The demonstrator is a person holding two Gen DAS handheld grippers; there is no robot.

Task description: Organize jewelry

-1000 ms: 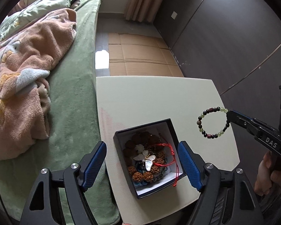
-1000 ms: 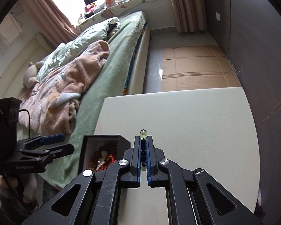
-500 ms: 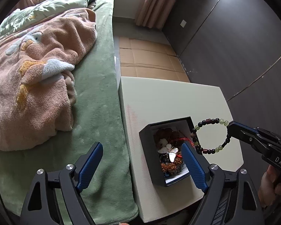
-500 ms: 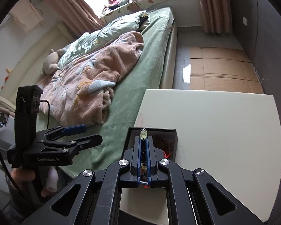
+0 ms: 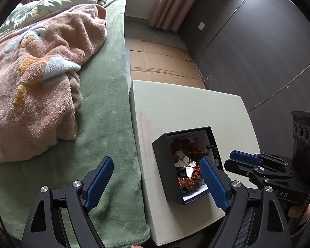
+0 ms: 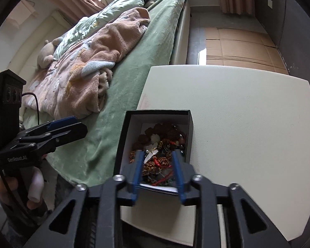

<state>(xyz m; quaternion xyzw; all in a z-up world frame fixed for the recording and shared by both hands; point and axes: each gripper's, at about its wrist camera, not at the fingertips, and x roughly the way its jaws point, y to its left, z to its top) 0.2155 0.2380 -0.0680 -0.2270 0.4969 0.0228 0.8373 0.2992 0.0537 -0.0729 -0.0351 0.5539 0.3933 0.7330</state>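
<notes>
Far left: green bed with pink blanket heaped on it; nothing of the task there.

Left gripper hangs wide apart and empty, one finger over the bed edge, the other over the box's right side. Not touching anything.

Centre: black box sits at the near-left corner of the white table, just beside the bed. Inside, a pile of jewelry: brown beads, red cord, a white butterfly piece.

Right gripper: a second ago it was pinched on a beaded bracelet out over the table. Now it is above the box and its jaws are opening, nothing between them. Bracelet lies inside along the box's right wall. Judgement: this piece is delivered; table top shows no other loose jewelry.

Views compared: left wrist shows the dark beads against the right wall and the right gripper side-on. Right wrist looks straight down into the pile but the bracelet is hard to pick out there; it also shows the hand holding the left gripper.
</notes>
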